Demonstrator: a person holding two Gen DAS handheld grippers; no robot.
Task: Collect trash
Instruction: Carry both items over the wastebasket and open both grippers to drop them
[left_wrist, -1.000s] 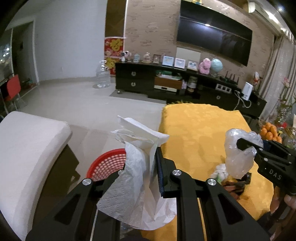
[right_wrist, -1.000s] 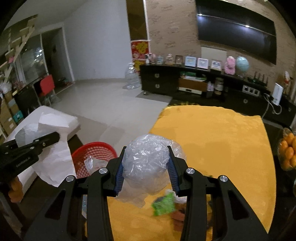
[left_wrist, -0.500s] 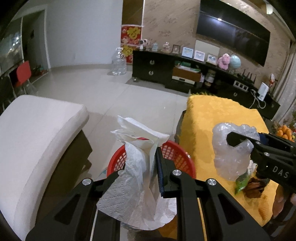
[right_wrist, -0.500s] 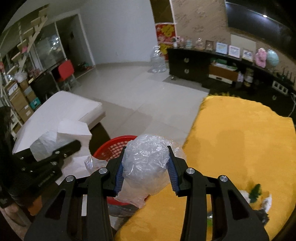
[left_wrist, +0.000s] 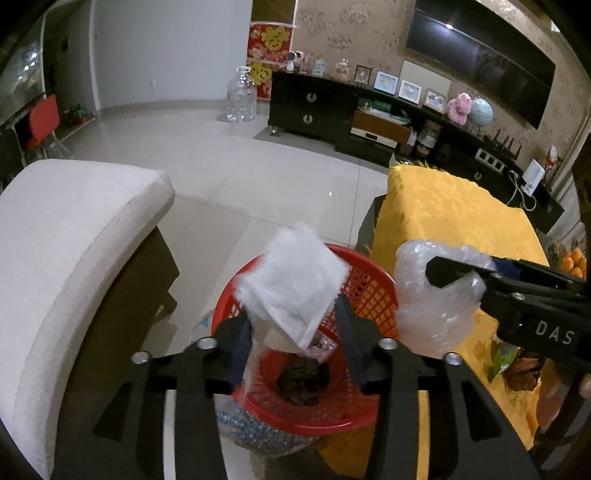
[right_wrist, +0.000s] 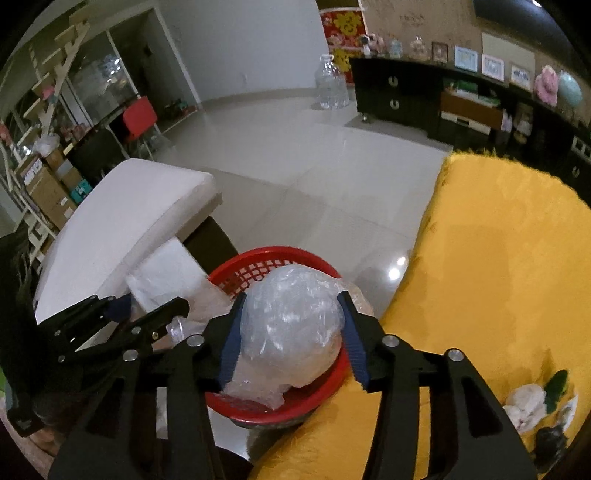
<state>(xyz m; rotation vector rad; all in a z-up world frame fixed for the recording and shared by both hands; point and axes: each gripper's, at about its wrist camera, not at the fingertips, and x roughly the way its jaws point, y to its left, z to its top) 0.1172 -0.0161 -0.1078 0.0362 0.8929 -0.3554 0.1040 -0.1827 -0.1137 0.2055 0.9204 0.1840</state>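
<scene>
Over the red basket (left_wrist: 369, 291), both tools' jaws just opened, releasing tissue (left_wrist: 291, 284).

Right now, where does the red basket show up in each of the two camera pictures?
Left wrist view: the red basket sits low in the middle, behind the left tool, with a white tissue over it.
Right wrist view: low and left of middle, its rim partly hidden by the clear plastic wad.
Shared landmark: the yellow cloth lies just right of the basket in both.
</scene>
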